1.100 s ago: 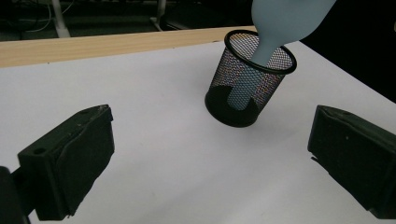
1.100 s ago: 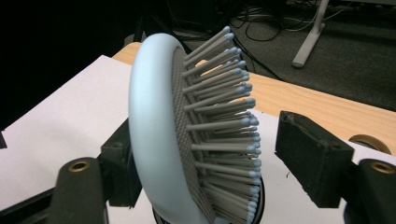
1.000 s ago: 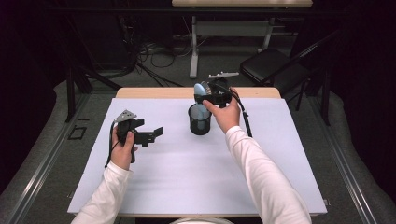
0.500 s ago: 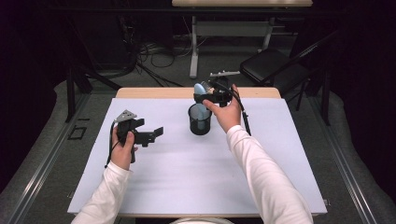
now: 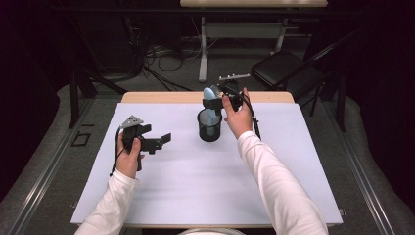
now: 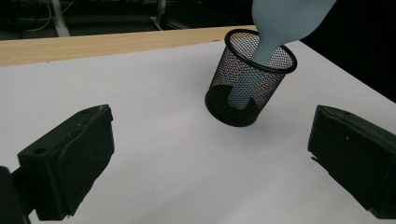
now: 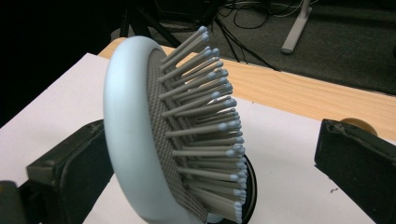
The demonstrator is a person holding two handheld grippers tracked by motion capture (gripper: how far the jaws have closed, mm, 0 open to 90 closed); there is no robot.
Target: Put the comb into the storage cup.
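A pale blue hairbrush (image 5: 209, 95) stands handle-down in a black mesh cup (image 5: 209, 128) at the table's far middle. My right gripper (image 5: 213, 103) is at the brush head (image 7: 154, 140). Its jaws have just been opening and now stand wide, one beside the brush's back and the other well clear of the bristles. The cup's rim (image 7: 251, 186) shows below the bristles. My left gripper (image 5: 161, 141) hovers open over the left of the table, pointing at the cup (image 6: 243, 93) and the brush (image 6: 285, 18), with nothing between its jaws.
A white sheet (image 5: 195, 186) covers the table, and a wooden strip (image 5: 161, 97) shows along the far edge. Beyond it are a black folding chair (image 5: 286, 68), a table leg and loose cables on the floor.
The right gripper's jaws look spread wider around the brush head than a second ago. Both hands have stayed where they were.
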